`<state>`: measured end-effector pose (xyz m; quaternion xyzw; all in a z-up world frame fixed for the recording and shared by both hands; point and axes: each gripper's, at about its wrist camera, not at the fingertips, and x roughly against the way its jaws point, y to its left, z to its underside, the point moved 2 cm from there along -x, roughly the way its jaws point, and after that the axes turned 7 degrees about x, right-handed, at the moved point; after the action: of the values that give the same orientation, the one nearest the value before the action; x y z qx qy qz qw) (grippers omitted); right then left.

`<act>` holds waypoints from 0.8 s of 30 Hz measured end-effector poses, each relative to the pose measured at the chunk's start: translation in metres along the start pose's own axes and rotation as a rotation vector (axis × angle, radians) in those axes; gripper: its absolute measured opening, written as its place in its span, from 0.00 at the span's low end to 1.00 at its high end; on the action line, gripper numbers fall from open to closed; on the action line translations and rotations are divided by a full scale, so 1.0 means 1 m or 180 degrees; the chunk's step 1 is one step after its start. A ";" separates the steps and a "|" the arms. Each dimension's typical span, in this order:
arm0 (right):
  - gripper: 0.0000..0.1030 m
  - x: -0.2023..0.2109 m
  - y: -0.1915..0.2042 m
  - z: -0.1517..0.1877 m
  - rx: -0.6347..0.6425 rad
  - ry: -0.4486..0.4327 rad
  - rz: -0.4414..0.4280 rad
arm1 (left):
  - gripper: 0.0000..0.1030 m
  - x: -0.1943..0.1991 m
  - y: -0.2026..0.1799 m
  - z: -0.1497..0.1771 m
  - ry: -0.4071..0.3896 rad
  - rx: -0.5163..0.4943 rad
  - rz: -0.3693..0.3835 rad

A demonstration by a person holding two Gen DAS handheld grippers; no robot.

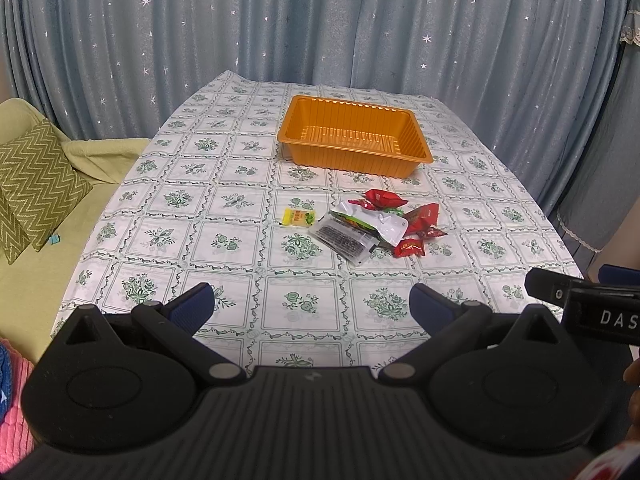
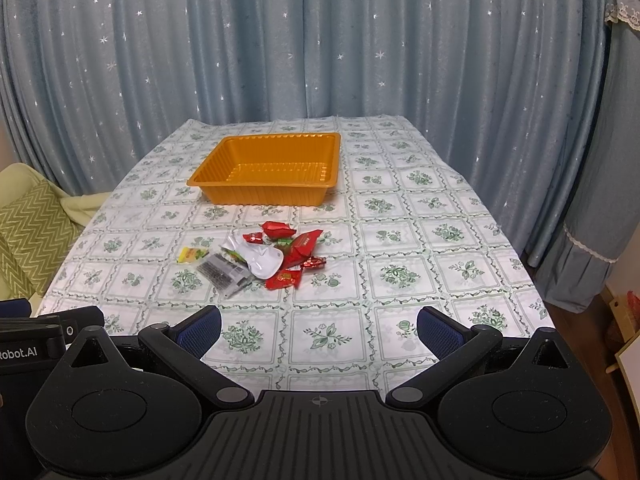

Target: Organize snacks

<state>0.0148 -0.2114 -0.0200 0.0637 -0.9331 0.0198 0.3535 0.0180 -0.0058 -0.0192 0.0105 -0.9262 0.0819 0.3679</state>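
So the snacks are all in one loose heap (image 2: 268,258) on the tablecloth (image 2: 400,240), straight ahead of both grippers and well short of being reached. There's a white pouch (image 2: 262,262) lying over a clear packet of dark stuff (image 2: 222,272), a handful of red wrappers (image 2: 298,250) around them, and a small yellow sachet (image 2: 192,255) sitting just apart on the far-left side of the heap. Past the pile, further out, is the orange tray (image 2: 268,172), and it looks empty, so I'd say nothing's been sorted yet and we're right at the start.

The left gripper (image 1: 310,304) and right gripper (image 2: 319,326) both hang above the near edge of the table, fingers spread wide, holding nothing.

Next move is probably reaching forward and down for one piece. The yellow sachet seems the easy pick since it's on its own; the overlapping packets are hard to separate by eye from here.
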 end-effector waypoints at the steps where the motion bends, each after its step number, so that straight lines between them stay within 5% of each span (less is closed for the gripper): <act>1: 1.00 0.000 0.000 0.000 -0.0001 -0.0001 0.0001 | 1.00 0.000 0.000 0.000 -0.0001 0.0002 -0.0002; 14: 1.00 -0.005 -0.002 -0.003 -0.0038 -0.0042 0.0026 | 1.00 -0.009 0.006 -0.003 0.0003 0.0087 0.0092; 24: 1.00 -0.036 -0.011 -0.003 -0.0106 -0.0032 -0.0002 | 1.00 -0.054 0.019 -0.011 0.0150 0.0232 0.0138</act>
<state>0.0455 -0.2177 -0.0417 0.0583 -0.9350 0.0038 0.3498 0.0635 0.0123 -0.0509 0.0019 -0.9137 0.1238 0.3871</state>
